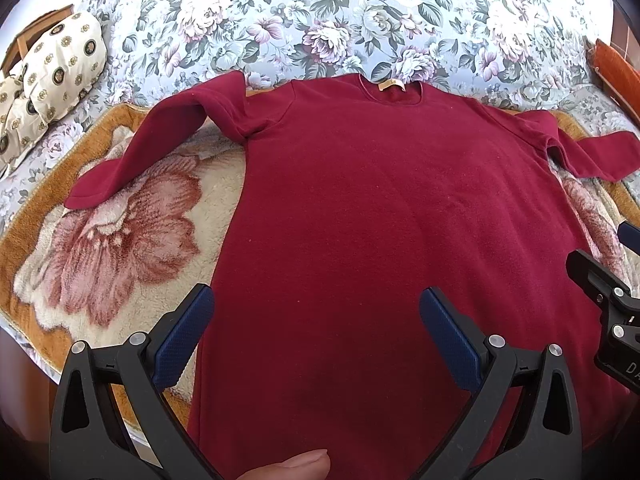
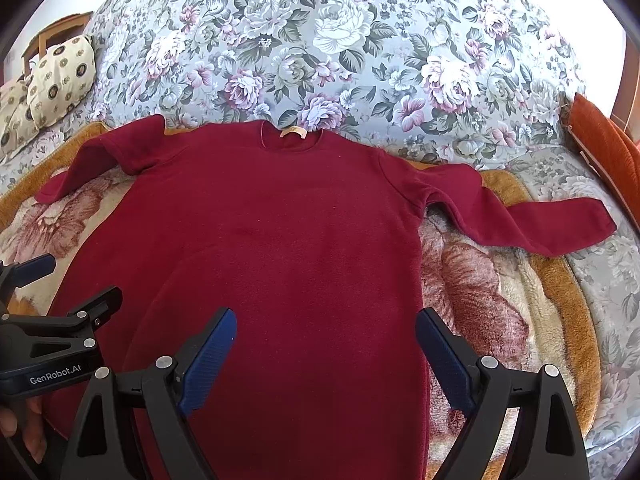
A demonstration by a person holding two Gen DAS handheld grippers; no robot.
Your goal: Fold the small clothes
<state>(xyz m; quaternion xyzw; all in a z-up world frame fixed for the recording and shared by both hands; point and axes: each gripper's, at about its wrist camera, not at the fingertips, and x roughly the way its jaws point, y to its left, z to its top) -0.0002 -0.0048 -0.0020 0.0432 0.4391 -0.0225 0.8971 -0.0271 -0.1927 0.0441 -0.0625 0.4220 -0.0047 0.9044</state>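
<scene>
On the bed's fleece blanket (image 1: 120, 248): one red sweater (image 1: 380, 220), spread flat, sleeves out, ready for folding. We hover our left gripper (image 1: 316, 336) and right gripper (image 2: 324, 356) above its hem, jaws released, empty.

A dark red long-sleeved top (image 1: 380, 208) lies flat and face up, unfolded, neck away from the cameras with a pale label inside the collar. Its body runs toward the viewer. Both sleeves spread out sideways and bend downward; each is creased at the armpit.
</scene>
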